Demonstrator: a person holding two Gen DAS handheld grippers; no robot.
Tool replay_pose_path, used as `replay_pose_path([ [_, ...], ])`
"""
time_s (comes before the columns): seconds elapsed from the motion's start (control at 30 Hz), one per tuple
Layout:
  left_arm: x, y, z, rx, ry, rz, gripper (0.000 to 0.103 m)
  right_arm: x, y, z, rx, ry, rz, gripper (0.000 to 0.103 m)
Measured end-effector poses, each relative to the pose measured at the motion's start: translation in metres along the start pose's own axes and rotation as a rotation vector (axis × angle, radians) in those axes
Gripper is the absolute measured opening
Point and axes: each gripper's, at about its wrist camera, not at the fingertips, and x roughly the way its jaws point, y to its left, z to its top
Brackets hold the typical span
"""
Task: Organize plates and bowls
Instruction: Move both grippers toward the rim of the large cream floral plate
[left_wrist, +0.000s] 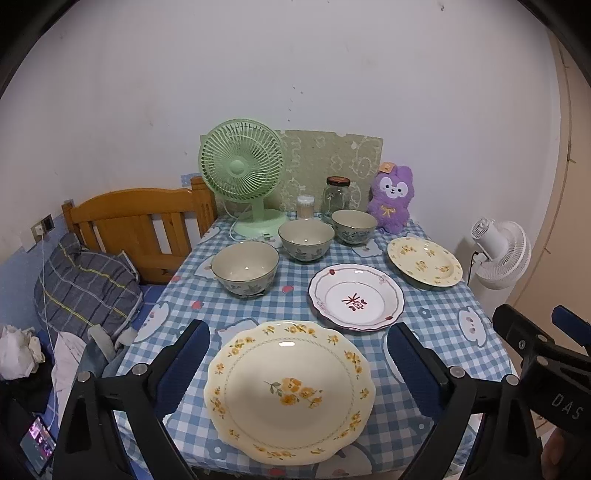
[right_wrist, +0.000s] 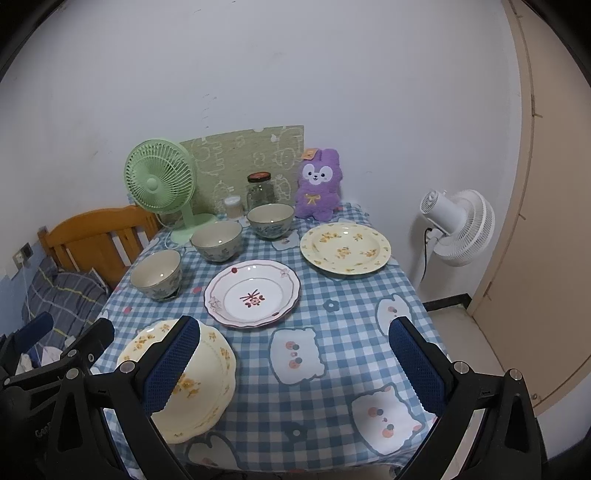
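A plain white wall closes the far side, marked with small scuffs. The tabletop wears a blue-and-white checked cloth with cartoon patches. To its left stands a wooden headboard of a bed, with a grey plaid pillow below it. At the far edge sit a green desk fan, a patterned green board against the wall, and a purple plush toy. On the right, a white standing fan is near a beige door. Light is even and indoor.

Dim, even indoor light, bluish cast; small glare spots on near plate; soft shadows; fisheye bending, dark corners
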Motion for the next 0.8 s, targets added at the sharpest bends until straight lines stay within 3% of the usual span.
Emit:
replay_pose_path([
  [0.8, -0.0098, -0.0056, -0.0041, 0.033, -0.045, 0.031, 0.096, -0.0021, -0.0031, 0.0012, 0.013, -0.001, -0.020, 0.103],
])
